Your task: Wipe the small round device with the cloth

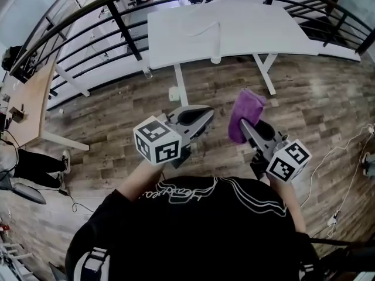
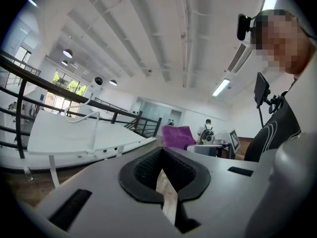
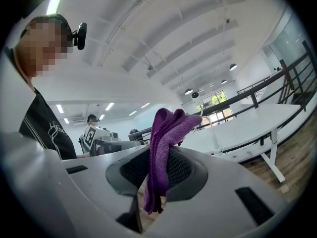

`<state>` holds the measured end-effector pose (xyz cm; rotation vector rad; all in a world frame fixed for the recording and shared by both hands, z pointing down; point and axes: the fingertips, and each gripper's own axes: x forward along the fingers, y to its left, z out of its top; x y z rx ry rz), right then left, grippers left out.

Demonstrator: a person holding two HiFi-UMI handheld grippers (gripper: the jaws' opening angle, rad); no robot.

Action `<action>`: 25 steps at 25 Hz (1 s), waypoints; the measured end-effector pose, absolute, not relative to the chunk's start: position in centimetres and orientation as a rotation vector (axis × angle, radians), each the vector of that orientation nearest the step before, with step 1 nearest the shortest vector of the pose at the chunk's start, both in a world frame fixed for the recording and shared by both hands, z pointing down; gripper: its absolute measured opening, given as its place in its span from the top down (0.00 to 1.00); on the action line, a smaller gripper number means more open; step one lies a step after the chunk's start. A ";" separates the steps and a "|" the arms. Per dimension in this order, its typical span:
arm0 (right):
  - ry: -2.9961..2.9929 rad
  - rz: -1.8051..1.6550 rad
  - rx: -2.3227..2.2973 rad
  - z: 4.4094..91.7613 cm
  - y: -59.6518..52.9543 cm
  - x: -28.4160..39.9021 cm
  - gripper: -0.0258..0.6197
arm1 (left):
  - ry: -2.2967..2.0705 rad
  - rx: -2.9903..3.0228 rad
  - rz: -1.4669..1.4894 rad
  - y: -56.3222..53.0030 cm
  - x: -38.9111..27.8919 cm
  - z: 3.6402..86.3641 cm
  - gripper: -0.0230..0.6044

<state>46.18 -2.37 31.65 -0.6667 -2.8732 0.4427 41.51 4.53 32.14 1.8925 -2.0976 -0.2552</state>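
Nearest, person: a black top with white line print (image 1: 193, 233) fills the bottom of the head view, and both forearms reach forward from it.
Left hand-held gripper (image 1: 204, 115): held about level over the floor, with its marker cube at the rear. Its own view shows the two black pads pressed together at their tips with nothing between them; only floor planks show through the slit lower down.
Right hand-held gripper (image 1: 246, 124): held beside the left one and angled up and leftward in the head view, with its marker cube at the rear. Its jaws are clamped on the cloth.
Cloth (image 1: 246, 111): purple and folded, pinched between the right hand-held gripper's pads. In the right gripper view a thick fold (image 3: 168, 128) stands up above the jaws and a short tail hangs beneath them.
Cloth to left hand-held gripper: apart, off to the right of its tips with a strip of floor between. In the left gripper view the cloth shows as a purple patch (image 2: 177, 136) just past the jaws, to the right.
Floor (image 1: 117, 133): wood planks, under both grippers. A white cable (image 1: 345, 174) trails at the right.
Worktop (image 1: 252, 31): white, on white legs, beyond both grippers and well apart from the cloth. A thin bent white stem (image 1: 215, 56) stands at its near edge.
Railing (image 1: 120, 25): black, curving behind the worktop.
Farther off: a wooden desk (image 1: 29, 98) at far left, with someone's legs (image 1: 35, 163) beside it.
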 end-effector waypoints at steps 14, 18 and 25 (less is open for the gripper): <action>-2.848 0.499 -0.719 34.2 -10.2 32.0 0.85 | -2.136 1.798 -0.217 -2.1 28.6 35.0 0.95; -2.847 0.496 -0.749 33.9 -13.8 25.6 0.85 | -2.158 1.754 -0.229 -5.3 22.1 35.1 0.95; -2.847 0.488 -0.806 33.5 -20.4 13.4 0.85 | -2.207 1.704 -0.220 -10.9 10.2 35.0 0.95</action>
